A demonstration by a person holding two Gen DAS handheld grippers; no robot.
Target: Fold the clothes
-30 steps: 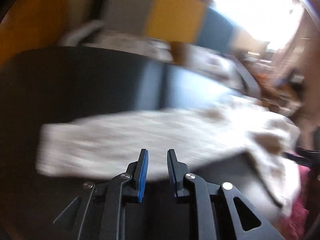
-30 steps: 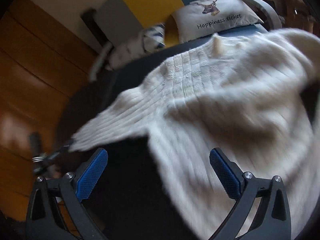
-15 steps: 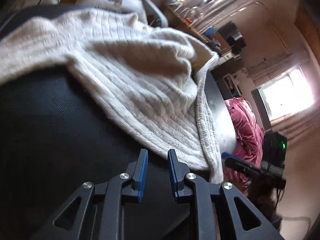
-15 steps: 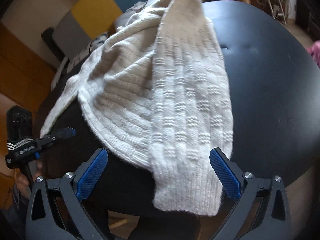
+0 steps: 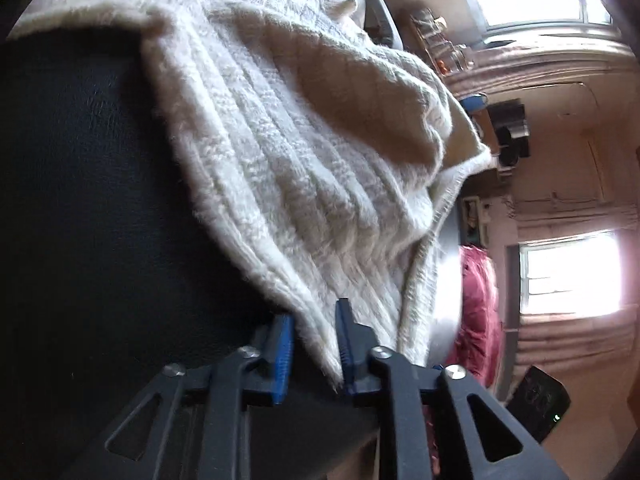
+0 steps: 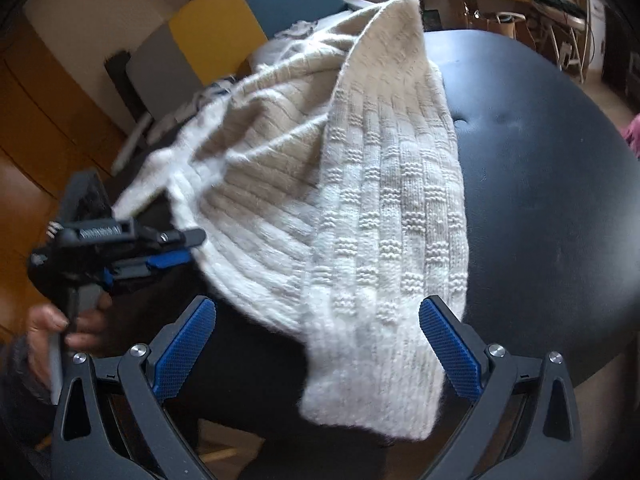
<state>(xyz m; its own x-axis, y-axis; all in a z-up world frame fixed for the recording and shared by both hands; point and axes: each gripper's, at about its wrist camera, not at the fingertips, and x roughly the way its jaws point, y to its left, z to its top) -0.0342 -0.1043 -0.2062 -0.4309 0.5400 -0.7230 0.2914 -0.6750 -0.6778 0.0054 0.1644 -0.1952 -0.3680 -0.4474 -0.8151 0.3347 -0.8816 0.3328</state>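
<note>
1. The cream knit sweater [image 6: 360, 208] lies spread on the round black table [image 6: 560, 200], with one sleeve cuff [image 6: 372, 392] hanging over the near edge.
2. The left gripper [image 5: 316, 344] has its blue pads clamped on a corner of the sweater's ribbed hem at the table edge.
3. The right gripper [image 6: 316, 352] has its fingers wide apart, one on either side of the cuff, touching nothing.
4. A hand [image 6: 48, 332] holds the left gripper's handle.
</note>
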